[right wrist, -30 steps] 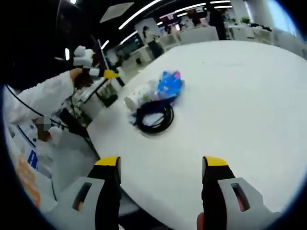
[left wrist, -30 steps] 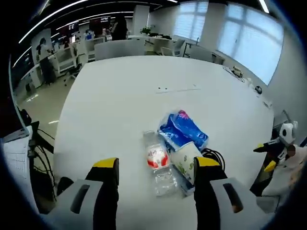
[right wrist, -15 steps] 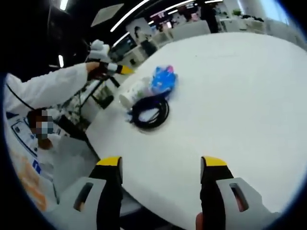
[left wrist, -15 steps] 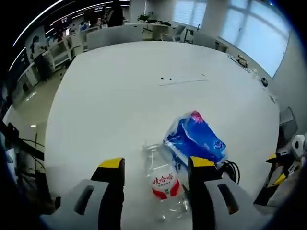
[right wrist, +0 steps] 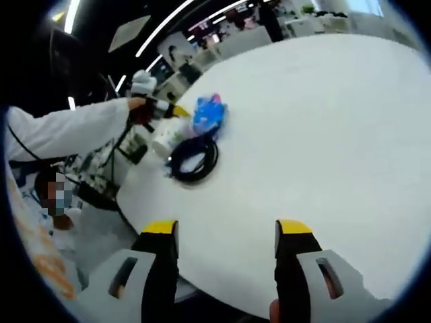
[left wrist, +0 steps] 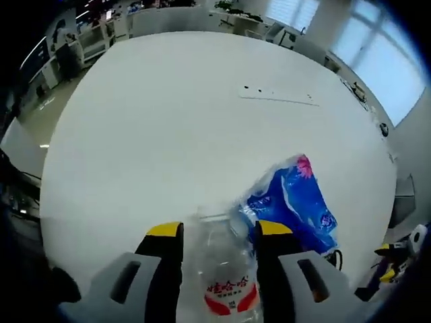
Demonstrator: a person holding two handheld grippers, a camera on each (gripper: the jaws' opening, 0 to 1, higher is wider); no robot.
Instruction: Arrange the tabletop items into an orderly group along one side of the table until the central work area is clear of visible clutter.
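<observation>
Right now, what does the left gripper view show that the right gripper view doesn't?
Left gripper view: a clear bottle with a red label sitting between the left gripper jaws; whether they grip it is unclear.

Right gripper view: a white cup, the person's white sleeve, and the open right gripper above the table edge.

Both: the white table, the blue pack and the black cable, just a sliver of it in the left gripper view.

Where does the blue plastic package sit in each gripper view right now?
Left gripper view: the blue plastic package lies right of centre, low in the picture, beside the clear bottle that stands between the left gripper jaws.
Right gripper view: it sits upper left, just beyond the black cable coil.
Shared landmark: the white table, with the package near its edge.
</observation>
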